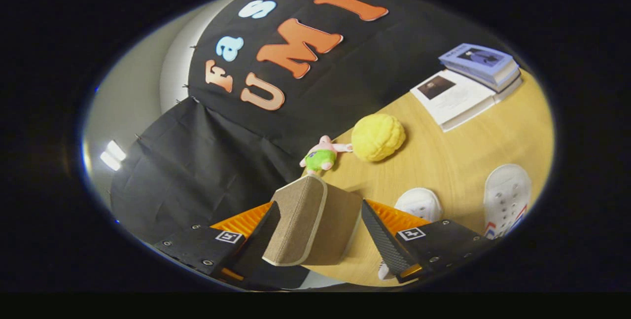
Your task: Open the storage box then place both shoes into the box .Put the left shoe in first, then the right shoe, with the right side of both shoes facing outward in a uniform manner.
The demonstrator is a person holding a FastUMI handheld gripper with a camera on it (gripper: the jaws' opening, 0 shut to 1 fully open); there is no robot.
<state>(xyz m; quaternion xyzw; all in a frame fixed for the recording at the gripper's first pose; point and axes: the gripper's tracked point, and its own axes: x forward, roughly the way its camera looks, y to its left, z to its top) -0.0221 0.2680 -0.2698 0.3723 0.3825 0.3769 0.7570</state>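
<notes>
Spread gripper (315, 240) fingers straddle the tan storage box (310, 223) at lower centre without visibly pressing it, the two white shoes (505, 198) lying on the table (468, 151) at lower right, so a careless closing could slip off its rounded edge.

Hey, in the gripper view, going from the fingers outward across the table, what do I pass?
storage box between the open hand-held gripper fingers → pink and green plush toy → yellow ball → books
</notes>
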